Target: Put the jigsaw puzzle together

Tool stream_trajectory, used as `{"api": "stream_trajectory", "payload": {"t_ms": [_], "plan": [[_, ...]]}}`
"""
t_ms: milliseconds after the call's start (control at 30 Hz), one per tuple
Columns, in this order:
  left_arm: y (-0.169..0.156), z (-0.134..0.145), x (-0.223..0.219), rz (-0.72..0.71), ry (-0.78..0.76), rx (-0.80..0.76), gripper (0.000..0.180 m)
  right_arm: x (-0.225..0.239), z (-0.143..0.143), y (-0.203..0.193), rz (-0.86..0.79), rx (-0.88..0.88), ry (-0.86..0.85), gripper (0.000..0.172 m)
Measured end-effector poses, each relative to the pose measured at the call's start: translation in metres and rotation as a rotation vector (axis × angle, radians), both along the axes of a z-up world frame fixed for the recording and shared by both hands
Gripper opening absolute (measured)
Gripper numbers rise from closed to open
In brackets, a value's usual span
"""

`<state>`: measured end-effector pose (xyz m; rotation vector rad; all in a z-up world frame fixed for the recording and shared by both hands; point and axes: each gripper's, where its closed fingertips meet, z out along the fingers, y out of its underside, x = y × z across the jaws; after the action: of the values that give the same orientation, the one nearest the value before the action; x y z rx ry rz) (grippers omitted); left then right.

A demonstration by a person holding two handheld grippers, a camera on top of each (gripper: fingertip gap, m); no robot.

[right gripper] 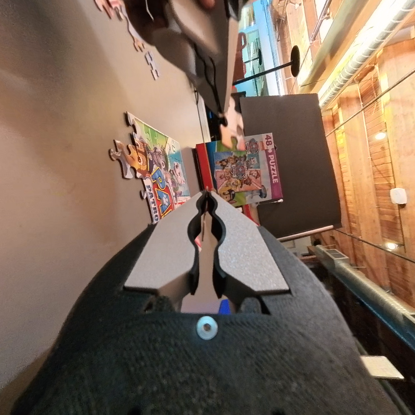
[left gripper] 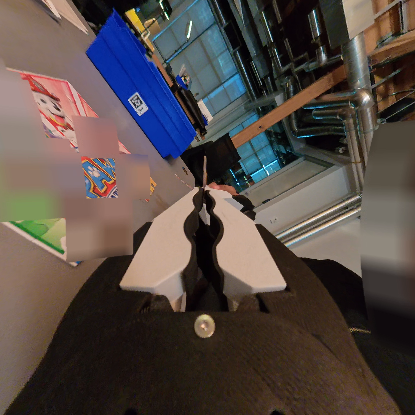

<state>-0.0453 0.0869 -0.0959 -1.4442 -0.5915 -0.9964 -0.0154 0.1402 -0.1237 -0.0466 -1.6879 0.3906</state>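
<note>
A grey surface (left gripper: 116,94) is seen before large glass windows (left gripper: 208,67). Metal ducts (left gripper: 357,94), a wooden beam (left gripper: 292,105) and brick walls (right gripper: 370,157) are warmly lit.

Support surface: flat grey table (right gripper: 56,157), matte, seen rolled sideways in both wrist views.

Lying directly on it:
- partly assembled cartoon jigsaw (right gripper: 157,170), pieces interlocked, flat on the table; one tabbed piece (right gripper: 122,157) juts from its edge.
- a few loose puzzle pieces (right gripper: 152,65) farther along the table, apart from the assembled part.
- puzzle box (right gripper: 242,170) standing on edge beyond the jigsaw.
- blue plastic bin (left gripper: 139,94) near the table's far edge, bearing a small square printed tag (left gripper: 137,104).
</note>
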Motion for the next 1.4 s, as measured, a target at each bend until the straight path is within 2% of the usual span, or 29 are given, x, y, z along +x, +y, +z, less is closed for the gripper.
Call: {"api": "stream_trajectory", "payload": {"t_ms": [100,167,267,333,467,567,633,733,900,1033,1100,1200,1267,1400], "plan": [[-0.024,0.009,-0.016,0.038,0.029,-0.023,0.0,0.002,0.006,0.001,0.02,-0.079,-0.02,0.0],[-0.047,0.006,-0.029,0.048,0.078,-0.11,0.0,0.003,0.01,0.001,0.026,-0.107,-0.021,0.0],[-0.095,-0.022,-0.059,0.139,0.188,-0.378,0.0,0.004,0.012,-0.002,0.034,-0.116,-0.02,0.0],[-0.13,-0.044,-0.082,0.224,0.204,-0.539,0.0,0.003,0.01,-0.006,0.042,-0.117,-0.029,0.0],[-0.167,-0.074,-0.096,0.249,0.149,-0.677,0.001,0.0,0.007,-0.018,0.063,-0.111,-0.045,0.0],[-0.183,-0.088,-0.1,0.253,0.126,-0.754,0.019,-0.003,0.013,-0.036,0.106,-0.141,-0.053,0.0],[-0.193,-0.088,-0.106,0.282,0.127,-0.782,0.03,-0.005,0.018,-0.054,0.155,-0.171,-0.06,0.0],[-0.205,-0.066,-0.116,0.375,0.171,-0.732,0.031,-0.017,0.026,-0.089,0.231,-0.178,-0.072,0.0],[-0.218,-0.017,-0.127,0.516,0.263,-0.575,0.031,-0.053,0.025,-0.169,0.399,-0.203,-0.164,0.0],[-0.229,0.009,-0.129,0.578,0.306,-0.49,0.03,-0.09,0.01,-0.223,0.424,-0.18,-0.247,0.0],[-0.235,0.017,-0.131,0.603,0.32,-0.465,0.029,-0.105,0.002,-0.242,0.417,-0.226,-0.32,0.0],[-0.242,0.025,-0.135,0.64,0.329,-0.427,0.027,-0.118,-0.016,-0.258,0.4,-0.308,-0.485,0.003],[-0.243,0.027,-0.135,0.646,0.327,-0.416,0.027,-0.123,-0.024,-0.256,0.366,-0.357,-0.571,0.015],[-0.238,0.025,-0.134,0.644,0.349,-0.445,0.027,-0.119,-0.013,-0.227,0.339,-0.514,-0.634,0.02]]}}
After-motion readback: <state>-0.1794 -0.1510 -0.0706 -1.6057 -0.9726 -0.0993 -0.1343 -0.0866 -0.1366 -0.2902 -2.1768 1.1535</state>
